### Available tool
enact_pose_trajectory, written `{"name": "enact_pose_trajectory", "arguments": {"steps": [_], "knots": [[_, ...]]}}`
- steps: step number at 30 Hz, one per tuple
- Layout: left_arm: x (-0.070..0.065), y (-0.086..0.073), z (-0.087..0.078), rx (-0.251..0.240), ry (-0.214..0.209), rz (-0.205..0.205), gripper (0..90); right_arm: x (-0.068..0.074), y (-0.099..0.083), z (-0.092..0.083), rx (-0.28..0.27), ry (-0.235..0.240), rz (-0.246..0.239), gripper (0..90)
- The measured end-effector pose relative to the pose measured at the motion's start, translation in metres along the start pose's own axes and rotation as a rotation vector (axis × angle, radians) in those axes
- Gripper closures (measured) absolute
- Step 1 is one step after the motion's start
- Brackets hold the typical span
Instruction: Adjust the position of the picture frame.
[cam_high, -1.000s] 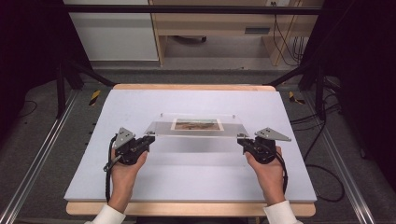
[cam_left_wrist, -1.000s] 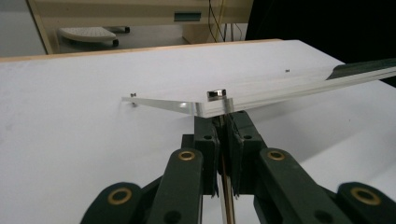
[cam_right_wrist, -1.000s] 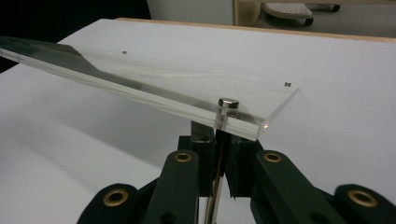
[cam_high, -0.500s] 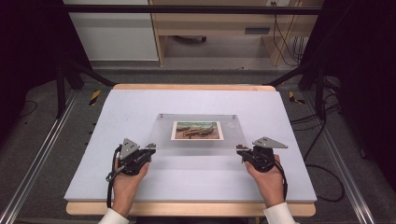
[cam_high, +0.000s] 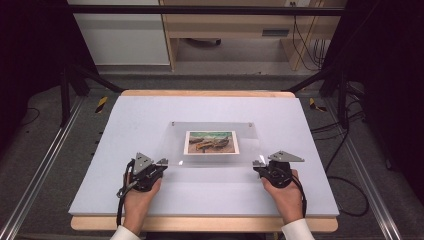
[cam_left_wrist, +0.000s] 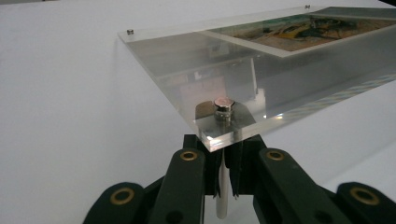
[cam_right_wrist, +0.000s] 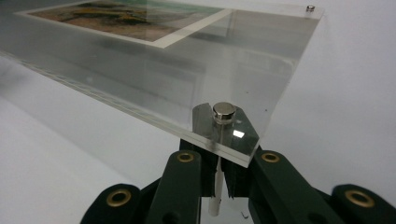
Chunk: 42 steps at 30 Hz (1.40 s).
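A white-topped table (cam_high: 210, 200) with a pale wood edge occupied the middle of the high view. On it, centred, was a clear acrylic picture frame (cam_high: 250, 142) carrying a printed landscape picture (cam_high: 211, 142).

The high view showed the frame as a flat rectangle with its far edge near the table surface; whether that edge touched could not be determined. The two gripper views showed the near corners raised off the white surface, the panel sloping down away from the cameras.

The left gripper (cam_high: 161, 163) sat at the frame's near left corner, held by the person's left hand (cam_high: 136, 197). In the left gripper view (cam_left_wrist: 223, 184) its jaws were pressed in on a slim silver standoff pin (cam_left_wrist: 223, 186) under the corner, the pin's round cap (cam_left_wrist: 223, 103) showing on top.

The right gripper (cam_high: 258, 163), in the right hand (cam_high: 286, 195), matched it at the near right corner. The right gripper view (cam_right_wrist: 218, 179) showed jaws pinching a like pin (cam_right_wrist: 215, 186) with cap (cam_right_wrist: 224, 111). Small caps (cam_left_wrist: 131, 31) marked far corners.
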<state>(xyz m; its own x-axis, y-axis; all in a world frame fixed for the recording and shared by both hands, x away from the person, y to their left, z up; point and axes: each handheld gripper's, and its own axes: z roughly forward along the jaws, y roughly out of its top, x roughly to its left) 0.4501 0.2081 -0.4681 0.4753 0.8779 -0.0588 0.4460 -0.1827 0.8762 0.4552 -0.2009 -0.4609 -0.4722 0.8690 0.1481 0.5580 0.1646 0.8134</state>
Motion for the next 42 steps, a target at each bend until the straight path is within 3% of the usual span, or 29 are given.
{"name": "enact_pose_trajectory", "arguments": {"steps": [11,25,31,35,37,39,42], "knots": [[0.003,-0.005,0.005,0.033,0.006,-0.003,83.5,0.002,-0.005,0.006,0.052,-0.002,-0.015,84.3],[0.004,-0.006,0.006,0.043,-0.001,-0.005,82.8,0.003,-0.006,0.007,0.059,-0.01,-0.011,82.9],[0.012,-0.004,0.003,0.073,-0.001,-0.015,60.8,-0.001,-0.007,0.003,0.063,-0.021,-0.006,59.6],[0.016,-0.002,0.002,0.115,-0.078,-0.019,41.1,-0.001,-0.009,-0.006,0.057,-0.019,-0.023,39.2],[0.016,-0.002,0.001,0.121,-0.1,-0.012,38.6,-0.001,-0.009,-0.007,0.056,-0.026,-0.024,36.6],[0.018,-0.002,0.0,0.133,-0.125,-0.008,30.3,-0.001,-0.01,-0.011,0.043,-0.029,-0.026,31.3],[0.021,0.0,-0.003,0.122,-0.13,-0.007,25.1,-0.002,-0.009,-0.015,0.018,-0.027,-0.03,23.2]]}}
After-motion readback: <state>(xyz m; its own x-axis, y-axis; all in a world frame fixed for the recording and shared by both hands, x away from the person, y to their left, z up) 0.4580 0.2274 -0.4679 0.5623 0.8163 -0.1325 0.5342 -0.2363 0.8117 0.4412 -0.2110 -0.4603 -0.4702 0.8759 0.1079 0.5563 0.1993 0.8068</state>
